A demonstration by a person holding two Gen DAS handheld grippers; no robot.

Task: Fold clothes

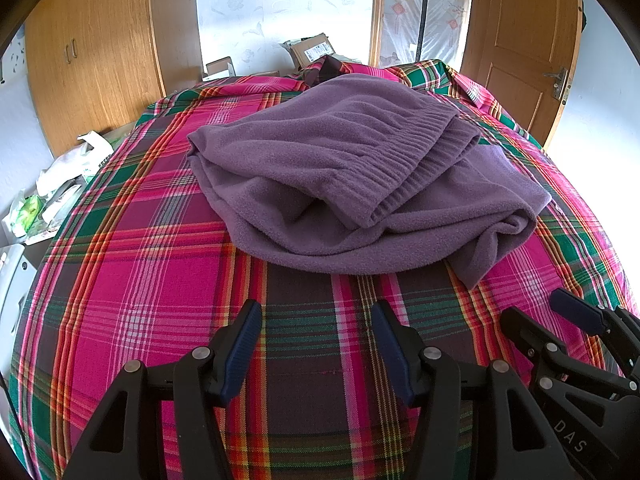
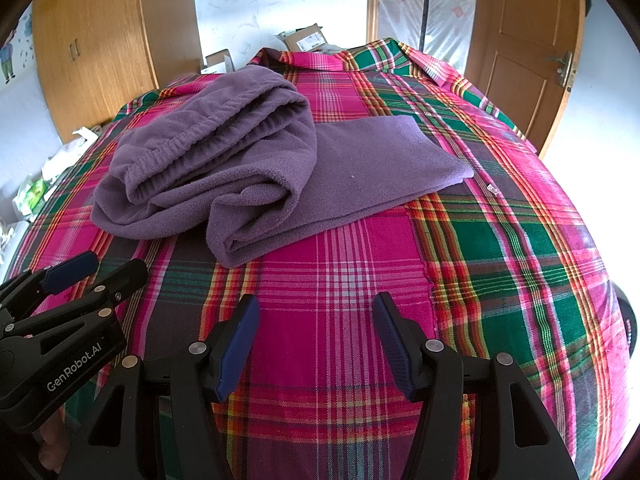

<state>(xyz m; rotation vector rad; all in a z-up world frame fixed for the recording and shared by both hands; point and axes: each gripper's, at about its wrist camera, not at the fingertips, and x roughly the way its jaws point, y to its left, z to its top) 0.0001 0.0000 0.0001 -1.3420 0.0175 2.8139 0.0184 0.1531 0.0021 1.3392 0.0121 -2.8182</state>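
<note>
Lying on the bed (image 1: pixel 132 264), a purple fleece (image 1: pixel 360 184) sits in a loose, partly folded heap on the plaid cover. In the left wrist view it fills the middle of the frame, above and a little right of the left gripper (image 1: pixel 316 344), whose jaws stand wide apart at the bottom centre with nothing between them but plaid. The fleece's near edge is close ahead of the fingertips but not touching them. Its ribbed elastic band (image 1: pixel 424 160) lies on top, running toward the upper right, and a loose corner hangs down toward the lower right of the heap.

In the right wrist view the fleece (image 2: pixel 224 168) sits in the upper left and centre, with a flat part (image 2: pixel 384 160) stretched out to the right and the bunched part with the band at the left. The right gripper (image 2: pixel 316 340) is at the bottom centre, jaws equally wide and holding nothing; the nearest fold of fleece lies ahead and to the left of its left finger, apart from it.

Each gripper shows in the other's view: the right one at the lower right edge of the left view, the left one at the lower left edge of the right view, both near the bed's front and clear of the fleece.

A wardrobe (image 1: pixel 96 56) stands at the upper left, a door (image 1: pixel 524 48) at the upper right.
</note>
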